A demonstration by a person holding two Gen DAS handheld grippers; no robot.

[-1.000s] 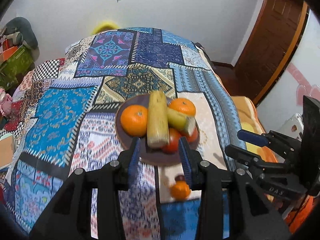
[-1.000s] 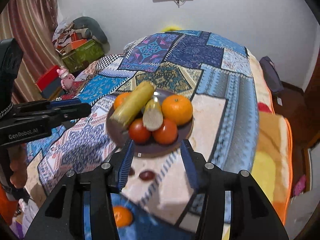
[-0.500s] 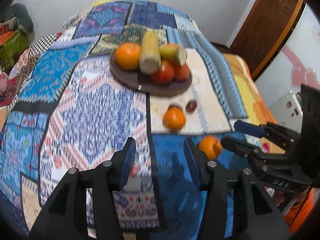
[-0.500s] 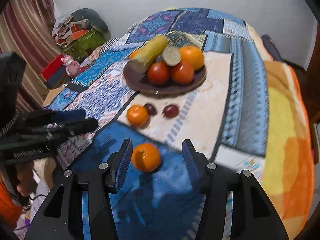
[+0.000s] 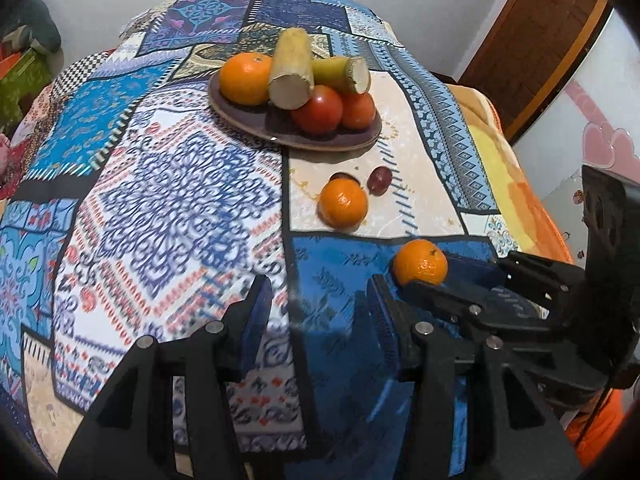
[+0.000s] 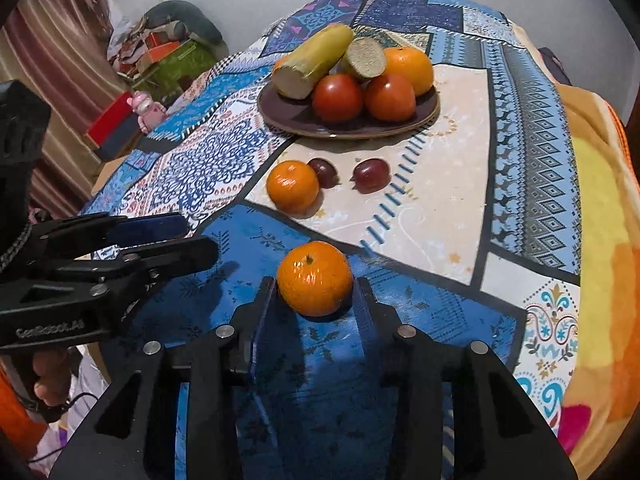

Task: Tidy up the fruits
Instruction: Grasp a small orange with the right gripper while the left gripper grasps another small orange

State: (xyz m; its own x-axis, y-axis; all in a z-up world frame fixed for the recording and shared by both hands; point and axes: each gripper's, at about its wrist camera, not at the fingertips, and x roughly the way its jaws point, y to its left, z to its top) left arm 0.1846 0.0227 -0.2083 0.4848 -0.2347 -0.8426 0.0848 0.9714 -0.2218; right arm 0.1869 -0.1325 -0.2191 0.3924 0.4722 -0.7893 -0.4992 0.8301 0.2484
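Observation:
A brown plate point(image 6: 296, 114) point(image 5: 248, 122) on the patchwork cloth holds two sugarcane pieces, two tomatoes and oranges. In front of it lie a loose orange point(image 6: 293, 185) point(image 5: 343, 203) and two dark plums point(image 6: 371, 173). A second loose orange point(image 6: 315, 278) point(image 5: 420, 267) sits nearer, on a blue patch. My right gripper point(image 6: 316, 292) is open with its tips on either side of this orange, not closed on it. My left gripper point(image 5: 320, 308) is open and empty, to the left of that orange, over the blue patch.
The bed's right side slopes away under an orange-yellow blanket point(image 6: 600, 208). Boxes, clothes and a pink toy point(image 6: 146, 106) lie on the floor at the left. A wooden door point(image 5: 532, 36) stands at the back right.
Both grippers pulled back from the plate and dropped toward the near edge. The right gripper has come up to the nearest orange, which now sits between its tips.

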